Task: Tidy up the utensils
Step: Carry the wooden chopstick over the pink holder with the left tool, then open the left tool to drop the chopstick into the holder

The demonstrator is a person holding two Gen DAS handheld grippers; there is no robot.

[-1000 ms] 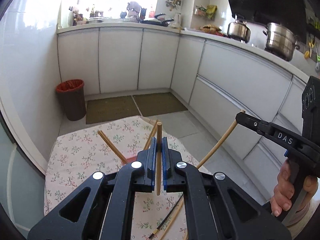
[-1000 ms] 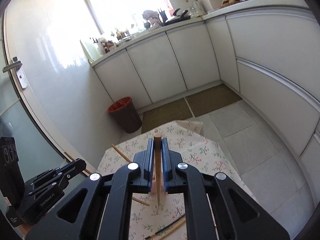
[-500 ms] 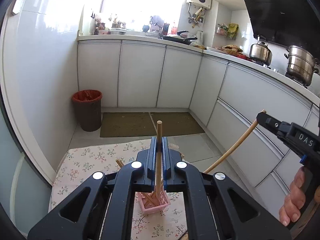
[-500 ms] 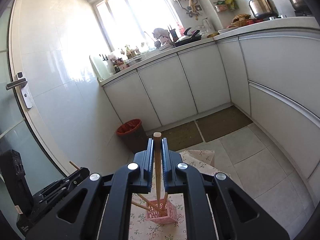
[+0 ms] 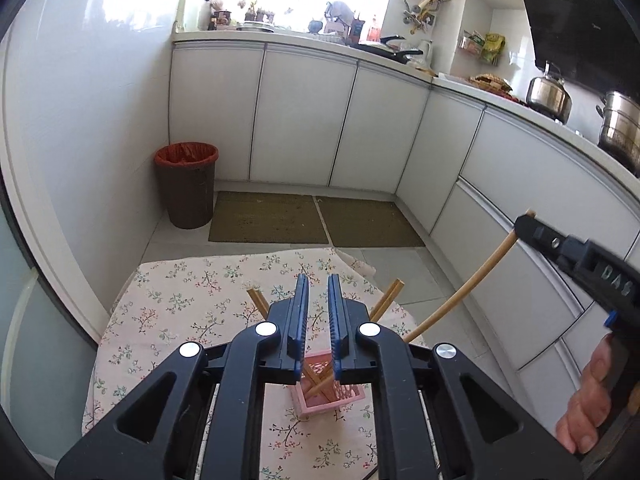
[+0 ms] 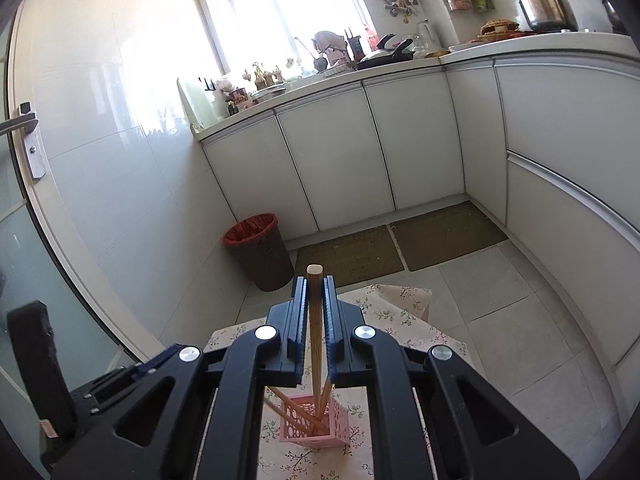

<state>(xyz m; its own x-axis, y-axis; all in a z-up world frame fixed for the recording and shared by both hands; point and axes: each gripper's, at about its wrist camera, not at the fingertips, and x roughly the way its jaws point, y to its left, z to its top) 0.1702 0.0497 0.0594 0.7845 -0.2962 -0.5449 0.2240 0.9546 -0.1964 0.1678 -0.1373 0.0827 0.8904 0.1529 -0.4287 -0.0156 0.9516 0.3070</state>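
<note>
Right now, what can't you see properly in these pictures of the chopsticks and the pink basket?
- Left wrist view: the pink basket is mostly hidden behind the open left gripper, so the chopsticks inside can't be counted.
- Left wrist view: the lower end of the right gripper's chopstick disappears behind the left gripper.
- Right wrist view: the chopstick's tip is hidden inside the basket, so whether it touches the bottom is unclear.
- Right wrist view: the left gripper is cut off by the edge.

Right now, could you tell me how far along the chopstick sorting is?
Done: several chopsticks already lean in the pink holder, and the left gripper is open with nothing between its fingers. In hand: the right gripper is shut on a chopstick over the holder. Left: releasing it; no other loose utensils are visible here.
</note>
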